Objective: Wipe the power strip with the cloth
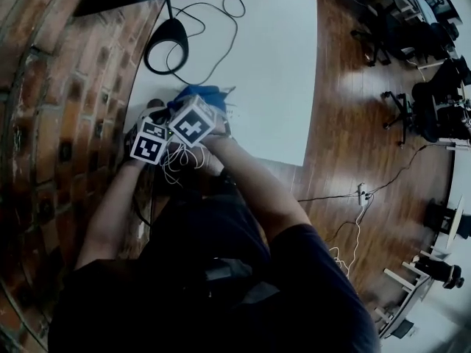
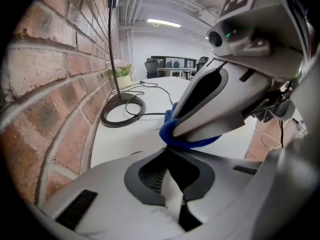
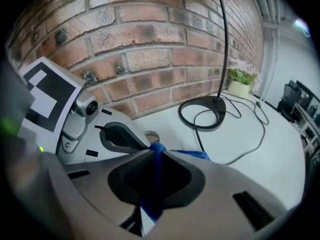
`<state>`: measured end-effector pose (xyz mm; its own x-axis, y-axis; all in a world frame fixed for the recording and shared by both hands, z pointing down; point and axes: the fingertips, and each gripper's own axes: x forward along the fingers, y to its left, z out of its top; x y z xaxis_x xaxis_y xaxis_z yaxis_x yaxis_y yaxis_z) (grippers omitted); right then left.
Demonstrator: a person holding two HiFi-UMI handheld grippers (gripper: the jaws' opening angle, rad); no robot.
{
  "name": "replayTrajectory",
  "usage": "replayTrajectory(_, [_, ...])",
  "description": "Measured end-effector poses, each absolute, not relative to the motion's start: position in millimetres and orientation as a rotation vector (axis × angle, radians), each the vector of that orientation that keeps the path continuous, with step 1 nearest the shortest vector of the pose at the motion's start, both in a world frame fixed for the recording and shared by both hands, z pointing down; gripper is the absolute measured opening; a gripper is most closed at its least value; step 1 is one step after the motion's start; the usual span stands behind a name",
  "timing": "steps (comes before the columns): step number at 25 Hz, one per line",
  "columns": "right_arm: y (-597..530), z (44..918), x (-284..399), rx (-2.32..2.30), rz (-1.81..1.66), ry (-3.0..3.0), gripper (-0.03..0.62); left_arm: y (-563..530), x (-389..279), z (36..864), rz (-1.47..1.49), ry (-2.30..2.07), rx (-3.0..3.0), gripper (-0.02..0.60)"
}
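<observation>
My right tongs (image 3: 155,151) are clenched on a bunched blue cloth (image 3: 152,189), held over the near left corner of the white tabletop (image 1: 280,65), beside the brick wall (image 1: 51,109). My left tongs (image 2: 167,150) are pressed together, tips right at the cloth, with only a pale sliver between them that I cannot identify. The power strip shows in no view. I judge the cloth is ready and the wiping remains. A lamp base (image 1: 168,46) sits farther along the left edge.
</observation>
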<state>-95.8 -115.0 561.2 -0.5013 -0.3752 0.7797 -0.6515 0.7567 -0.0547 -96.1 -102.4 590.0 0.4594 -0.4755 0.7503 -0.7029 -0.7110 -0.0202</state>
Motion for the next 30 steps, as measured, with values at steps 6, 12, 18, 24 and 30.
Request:
replayTrajectory(6, [-107.4, 566.5, -96.8, 0.744, 0.444, -2.140, 0.041, -98.7, -97.4, 594.1, 1.168, -1.019, 2.402, 0.008])
replayTrajectory(12, [-109.5, 563.8, -90.2, 0.753, 0.453, -2.146, 0.041, -100.9, -99.8, 594.0, 1.224, -1.057, 2.386, 0.008])
replayTrajectory(18, [-106.3, 565.9, -69.7, 0.741, 0.419, -2.113, 0.041, -101.4, -102.6, 596.7, 1.240, -1.088, 2.376, 0.008])
replayTrajectory(24, [-98.0, 568.4, -39.8, 0.782, 0.443, -2.092, 0.043, -99.1, -103.4, 600.1, 1.230, -1.095, 2.361, 0.009])
replayTrajectory(30, [-91.6, 568.9, -21.2, 0.800, 0.465, -2.092, 0.043, -97.1, -102.7, 601.5, 1.228, -1.111, 2.336, 0.009])
